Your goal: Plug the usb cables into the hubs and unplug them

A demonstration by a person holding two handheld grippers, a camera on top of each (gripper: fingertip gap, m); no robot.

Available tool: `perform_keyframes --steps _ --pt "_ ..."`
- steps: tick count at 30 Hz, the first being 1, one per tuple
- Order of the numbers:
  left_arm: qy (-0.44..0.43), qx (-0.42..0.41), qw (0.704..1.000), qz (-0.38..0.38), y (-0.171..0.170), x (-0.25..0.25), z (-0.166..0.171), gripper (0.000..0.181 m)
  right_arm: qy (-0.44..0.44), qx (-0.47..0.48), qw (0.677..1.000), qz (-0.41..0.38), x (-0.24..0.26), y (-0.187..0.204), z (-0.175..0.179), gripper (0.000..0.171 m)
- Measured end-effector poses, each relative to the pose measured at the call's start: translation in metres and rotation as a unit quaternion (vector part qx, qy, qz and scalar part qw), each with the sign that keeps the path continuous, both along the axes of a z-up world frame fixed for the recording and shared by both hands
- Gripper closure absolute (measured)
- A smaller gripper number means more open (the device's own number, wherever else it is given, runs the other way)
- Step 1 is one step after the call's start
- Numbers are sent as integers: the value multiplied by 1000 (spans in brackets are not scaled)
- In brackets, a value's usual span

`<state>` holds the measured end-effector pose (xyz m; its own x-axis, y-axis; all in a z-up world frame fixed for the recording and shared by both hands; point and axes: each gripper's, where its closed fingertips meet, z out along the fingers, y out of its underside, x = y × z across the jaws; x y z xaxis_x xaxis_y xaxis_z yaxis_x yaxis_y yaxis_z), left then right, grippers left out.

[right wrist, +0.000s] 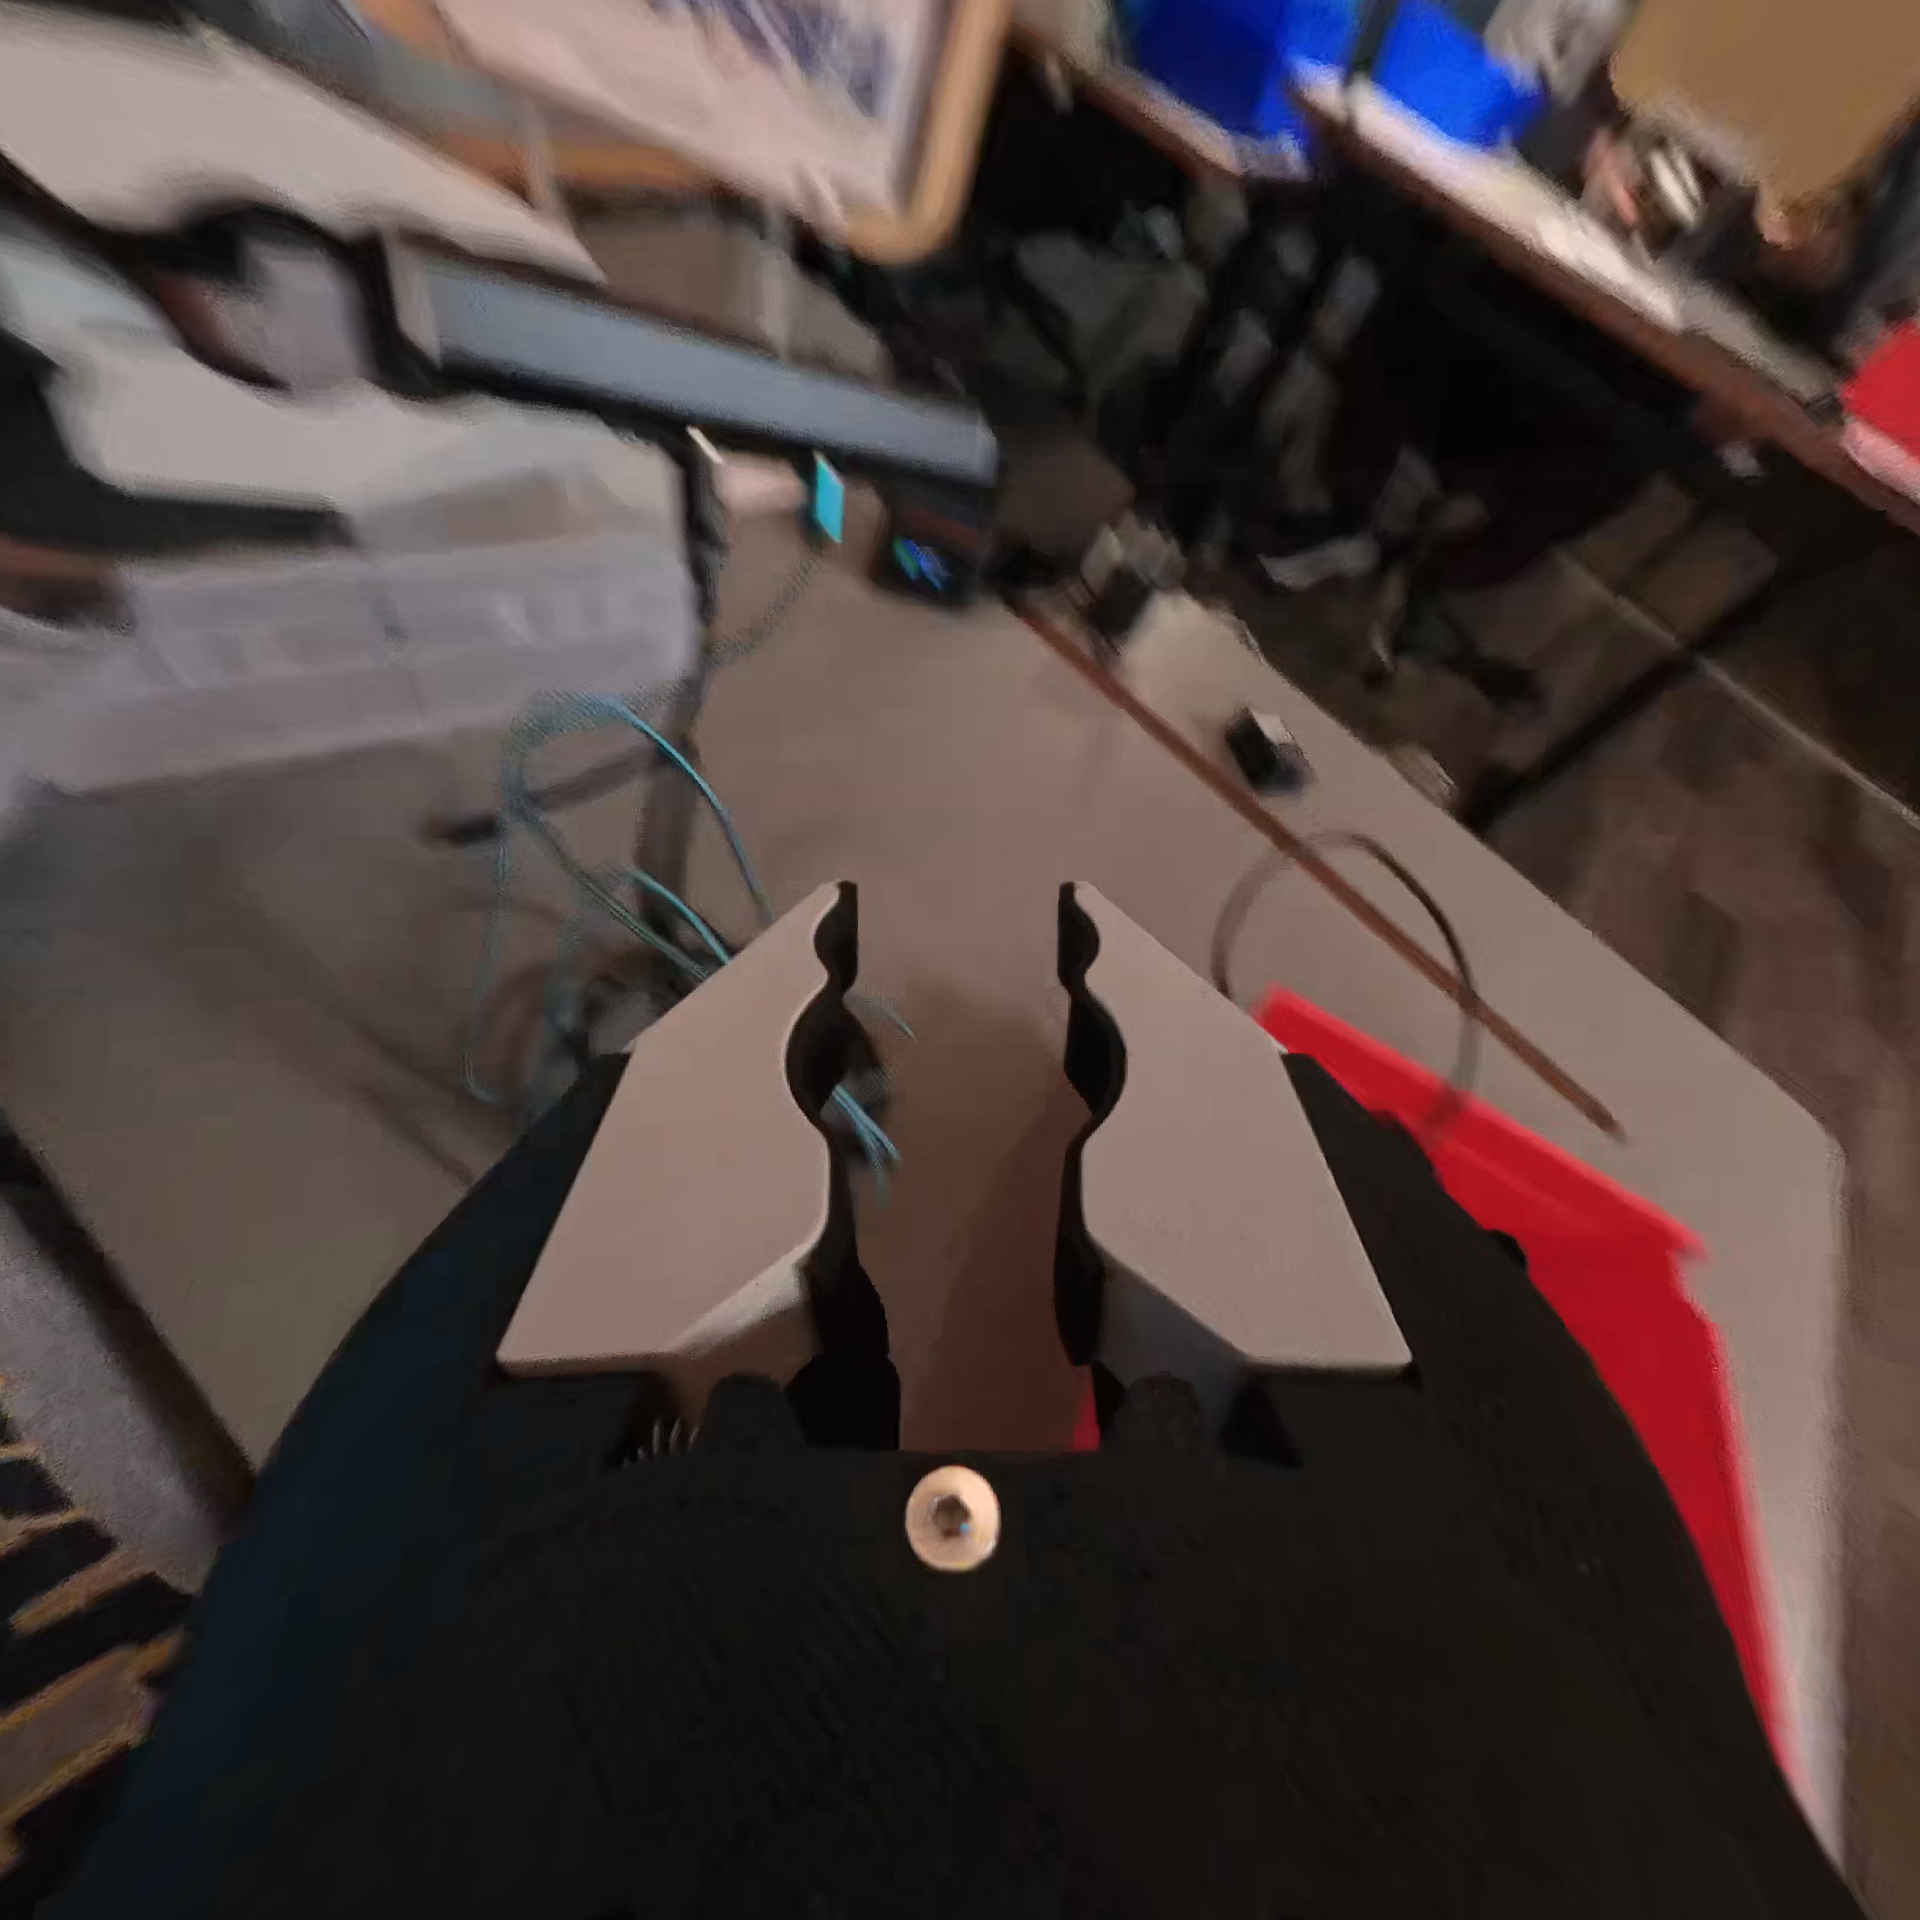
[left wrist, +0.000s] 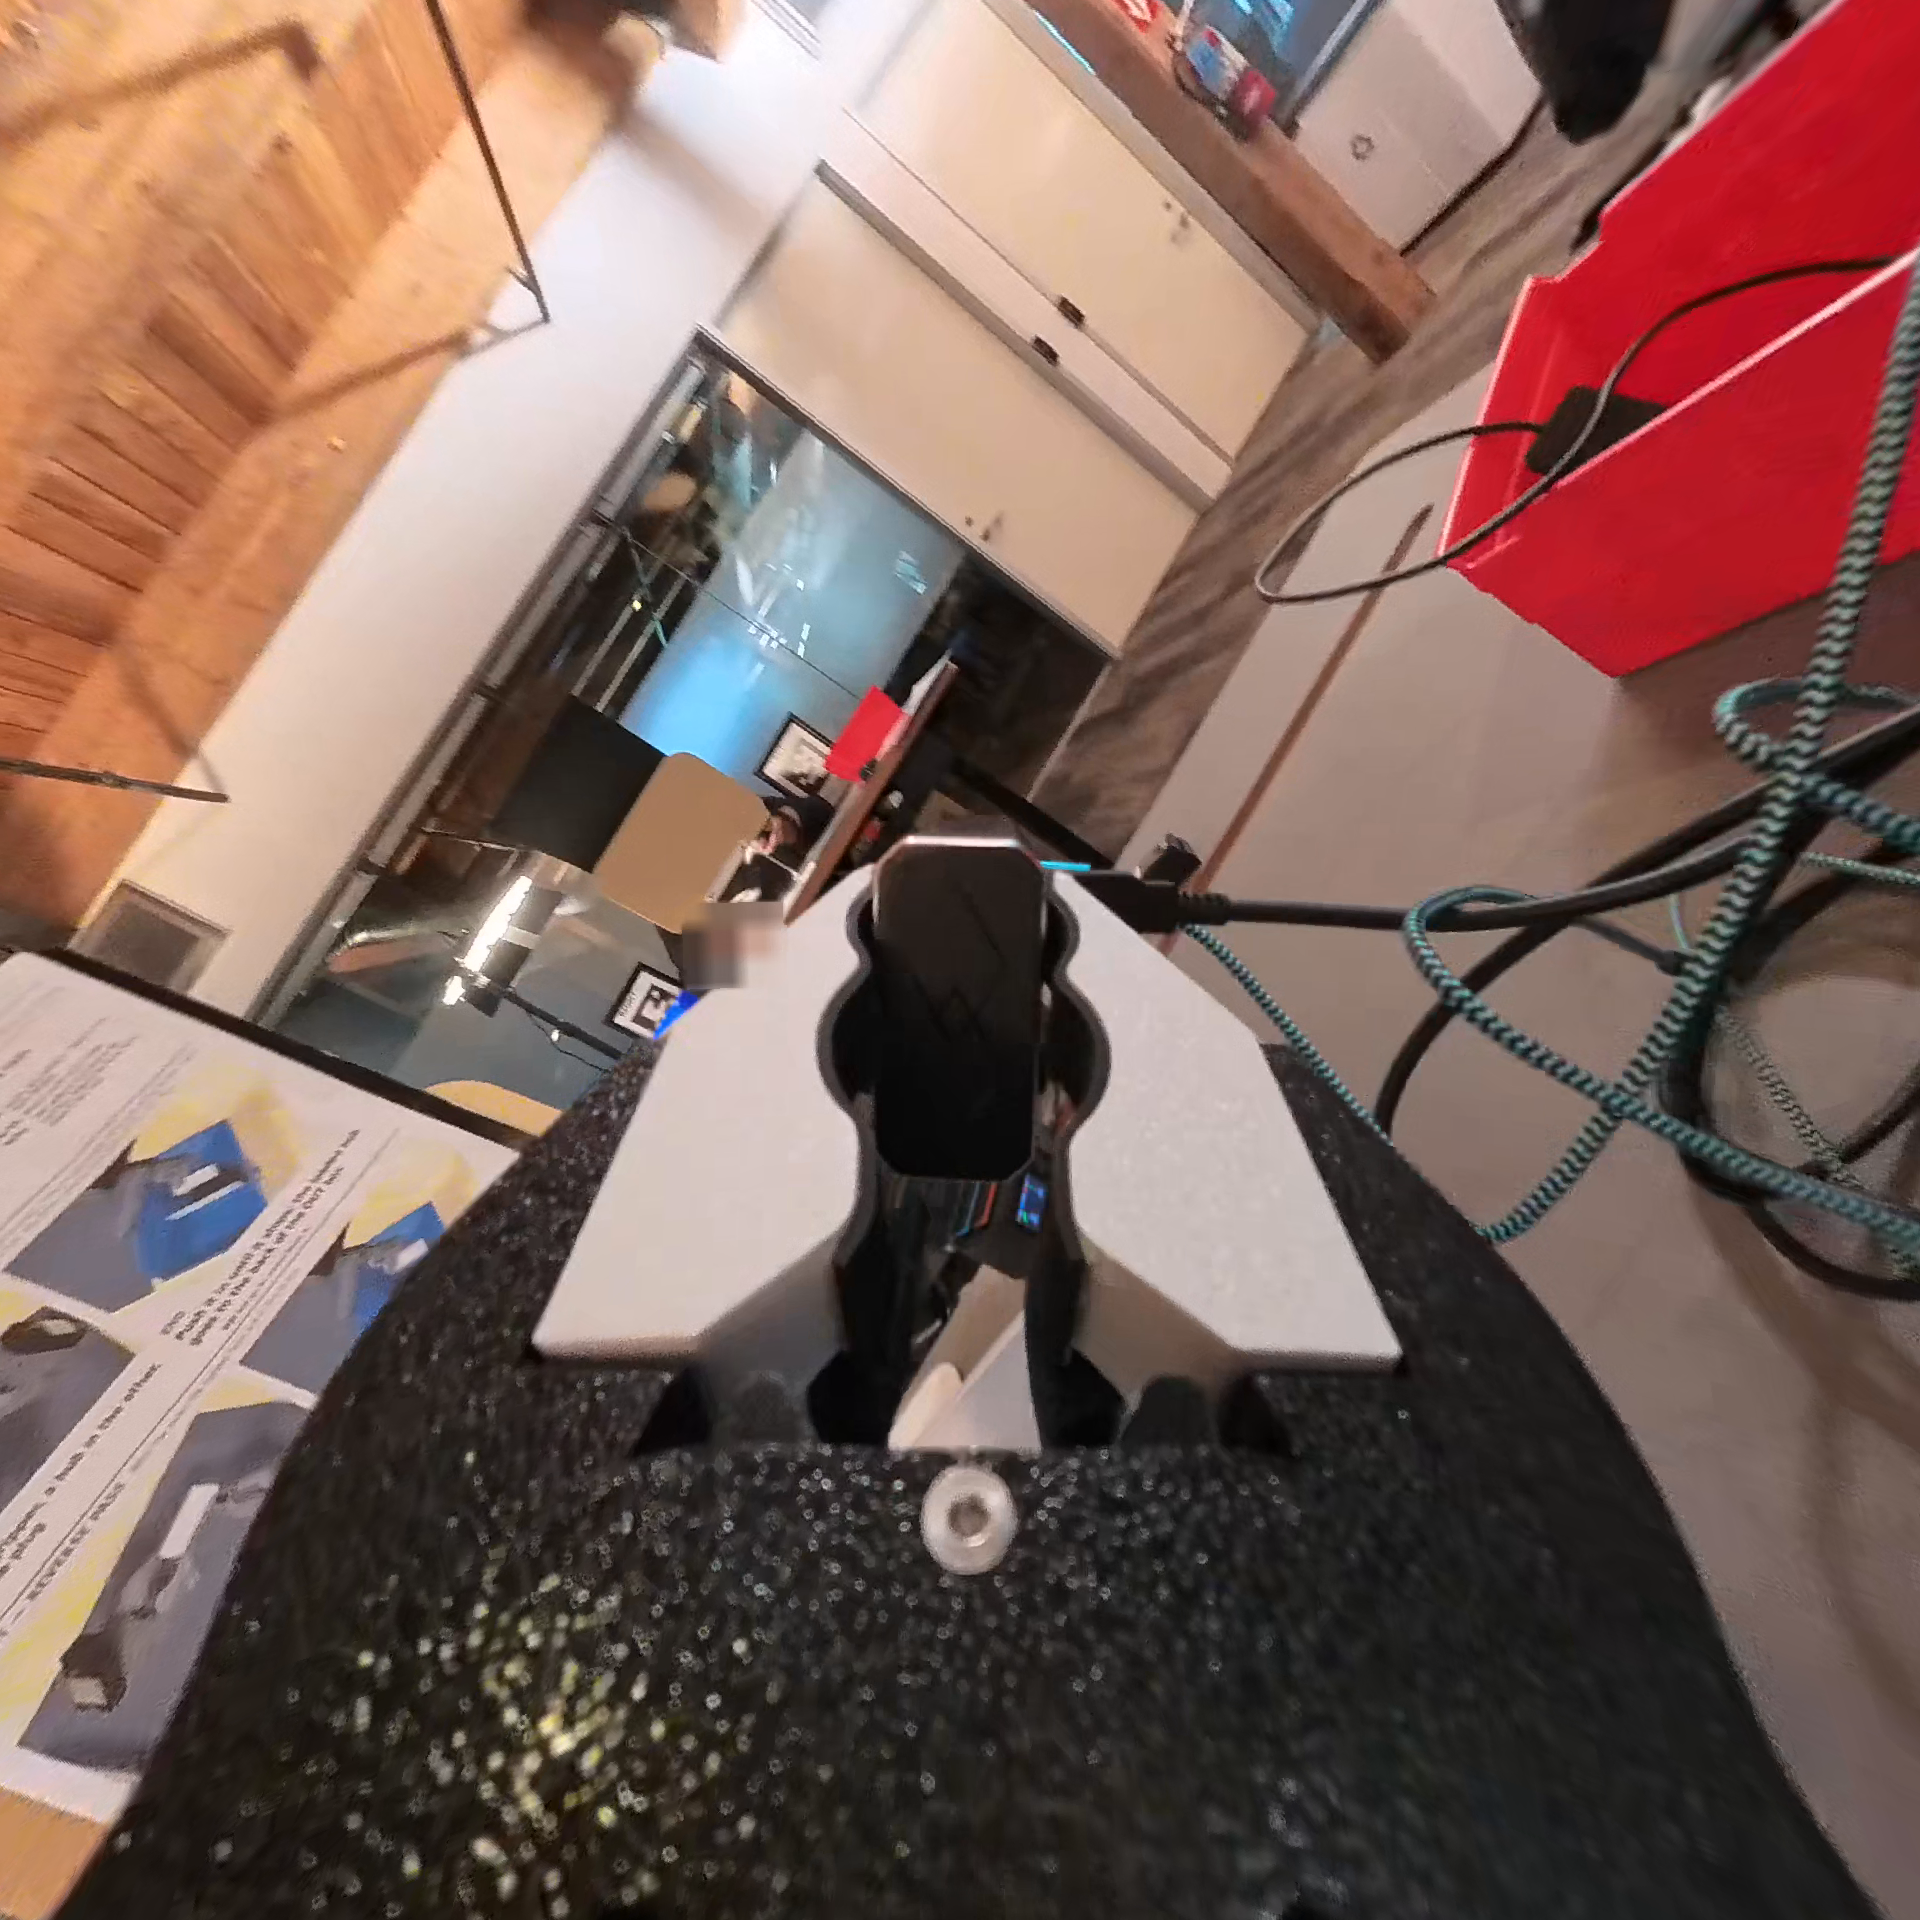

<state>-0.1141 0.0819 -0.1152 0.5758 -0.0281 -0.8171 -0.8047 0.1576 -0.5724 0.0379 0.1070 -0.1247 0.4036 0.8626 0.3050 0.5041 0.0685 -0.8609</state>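
Note:
My left gripper [left wrist: 956, 894] is shut on a glossy black USB hub [left wrist: 956, 1013] and holds it tilted above the beige table [left wrist: 1507, 831]. A black cable plug [left wrist: 1138, 902] sits in the hub's right side, its cable running right. A teal braided cable [left wrist: 1714, 977] lies tangled beside it. My right gripper [right wrist: 958, 904] is open and empty, above the table. Teal cables [right wrist: 665, 914] lie ahead and left of it, blurred.
A red bin [left wrist: 1704, 416] with a black device and cable loop [left wrist: 1392, 520] stands at the far right; it also shows in the right wrist view [right wrist: 1507, 1247]. A printed instruction sheet [left wrist: 156, 1247] lies on the left. A small black box [right wrist: 1262, 740] sits farther on the table.

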Motion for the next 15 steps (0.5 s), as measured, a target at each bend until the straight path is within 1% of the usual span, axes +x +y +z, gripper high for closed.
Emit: perform_keyframes --steps 2,4,6,8,9,11,13,15 --pt "-15 19 1000 -20 -4 4 4 155 86 -21 990 106 -31 -24 19 135" --pt "-37 26 997 -56 -7 13 7 156 141 -58 972 180 -65 -37 22 134" --pt "-54 22 994 -89 -10 23 7 155 122 -91 970 192 -93 -32 1 133" --pt "-61 23 992 -104 -11 30 7 155 92 -115 973 178 -109 -21 -21 132" --pt "-59 25 992 -107 -11 33 6 156 89 -124 972 180 -115 -20 -26 134" --pt "-54 28 991 -121 -12 40 4 156 99 -131 969 185 -122 -19 -29 145" --pt "-48 32 988 -144 -17 49 1 156 101 -121 969 191 -124 -19 -29 161" --pt "-40 33 988 -143 -16 49 -1 156 96 -107 971 192 -124 -19 -30 164"
